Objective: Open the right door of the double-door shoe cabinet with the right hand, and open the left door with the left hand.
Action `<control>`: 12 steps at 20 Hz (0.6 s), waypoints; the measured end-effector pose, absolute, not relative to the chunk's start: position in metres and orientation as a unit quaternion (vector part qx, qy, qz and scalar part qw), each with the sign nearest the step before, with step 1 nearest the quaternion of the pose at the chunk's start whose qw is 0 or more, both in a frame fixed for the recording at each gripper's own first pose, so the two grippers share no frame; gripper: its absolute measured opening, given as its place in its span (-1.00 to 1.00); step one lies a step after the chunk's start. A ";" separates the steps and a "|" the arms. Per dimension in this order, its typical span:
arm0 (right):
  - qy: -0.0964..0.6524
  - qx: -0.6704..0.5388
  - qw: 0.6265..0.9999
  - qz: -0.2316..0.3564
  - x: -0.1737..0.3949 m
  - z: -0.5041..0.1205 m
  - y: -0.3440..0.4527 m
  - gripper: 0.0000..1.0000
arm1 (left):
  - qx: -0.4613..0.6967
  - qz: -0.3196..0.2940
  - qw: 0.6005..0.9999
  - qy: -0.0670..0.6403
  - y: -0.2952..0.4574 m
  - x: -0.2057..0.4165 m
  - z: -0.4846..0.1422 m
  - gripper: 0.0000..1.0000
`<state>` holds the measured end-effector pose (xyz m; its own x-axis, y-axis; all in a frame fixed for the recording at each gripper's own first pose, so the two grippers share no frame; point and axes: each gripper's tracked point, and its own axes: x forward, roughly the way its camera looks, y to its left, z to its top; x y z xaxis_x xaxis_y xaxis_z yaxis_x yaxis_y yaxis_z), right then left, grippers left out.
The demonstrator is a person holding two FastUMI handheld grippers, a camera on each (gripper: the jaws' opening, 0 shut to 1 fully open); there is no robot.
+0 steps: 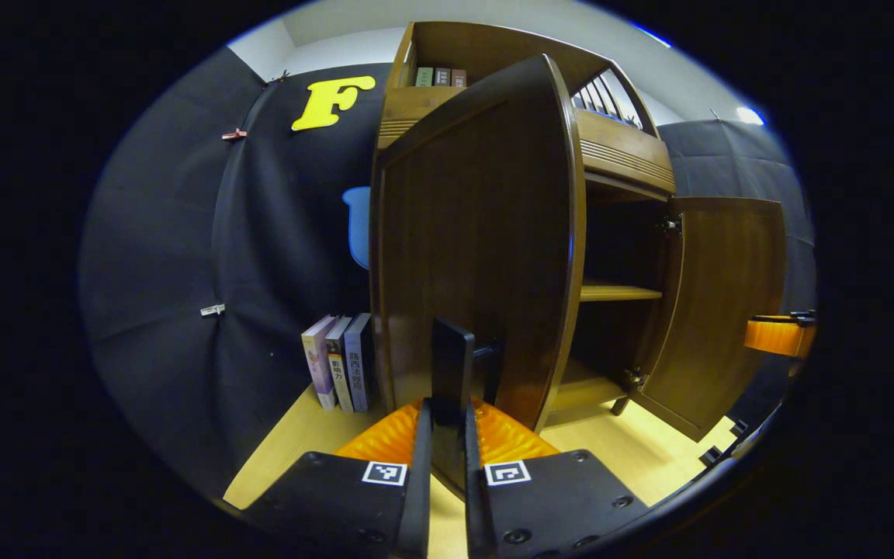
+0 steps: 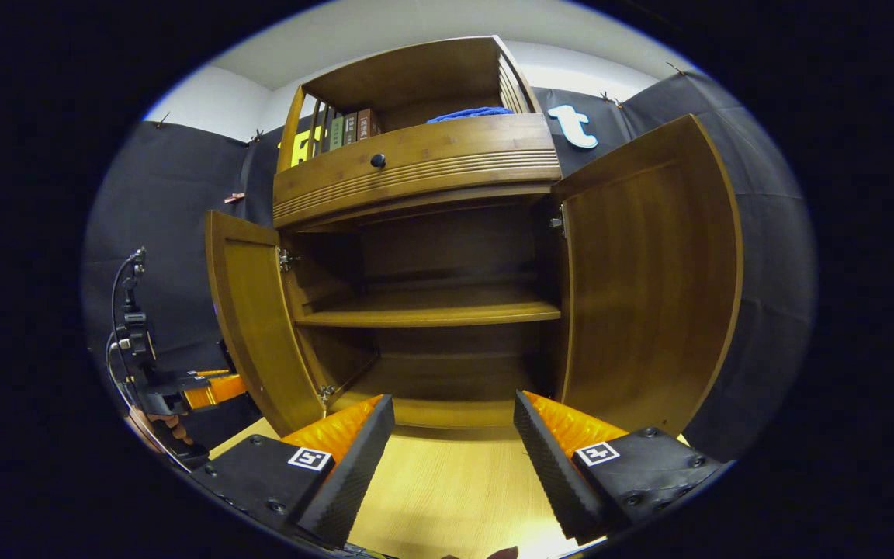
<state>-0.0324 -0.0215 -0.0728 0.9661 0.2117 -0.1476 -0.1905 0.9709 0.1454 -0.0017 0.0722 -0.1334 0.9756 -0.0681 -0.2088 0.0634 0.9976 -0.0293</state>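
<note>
The wooden shoe cabinet [image 2: 416, 167] stands with both doors swung out. In the left gripper view the left door [image 1: 478, 233] turns its outer face toward me, and my left gripper [image 1: 447, 411] is shut on its dark upright handle [image 1: 452, 365]. The right door [image 1: 726, 303] hangs wide open beyond it. In the right gripper view the left door [image 2: 249, 326] and the right door [image 2: 649, 272] flank the bare inner shelf [image 2: 431, 310]. My right gripper [image 2: 453, 435] is open in front of the cabinet, holding nothing. The left gripper [image 2: 202, 390] and a hand [image 2: 168, 425] sit at the left door's outer side.
Three books [image 1: 338, 361] lean against the cabinet's left side on the light wooden surface [image 2: 447, 481]. More books [image 2: 346, 126] and a blue cloth [image 2: 470, 114] lie in the top compartment, above a drawer with a dark knob [image 2: 378, 161]. Black cloth walls close in behind.
</note>
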 end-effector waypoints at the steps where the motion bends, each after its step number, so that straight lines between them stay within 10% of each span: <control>1: 0.081 0.064 0.989 0.103 -0.031 -0.073 -0.020 0.96 | -0.011 -0.033 0.994 0.105 0.077 -0.003 -0.134 -0.58; 12: 0.087 0.059 0.988 0.117 -0.026 -0.078 -0.011 0.96 | -0.031 -0.012 0.995 0.095 0.141 -0.015 -0.131 -0.66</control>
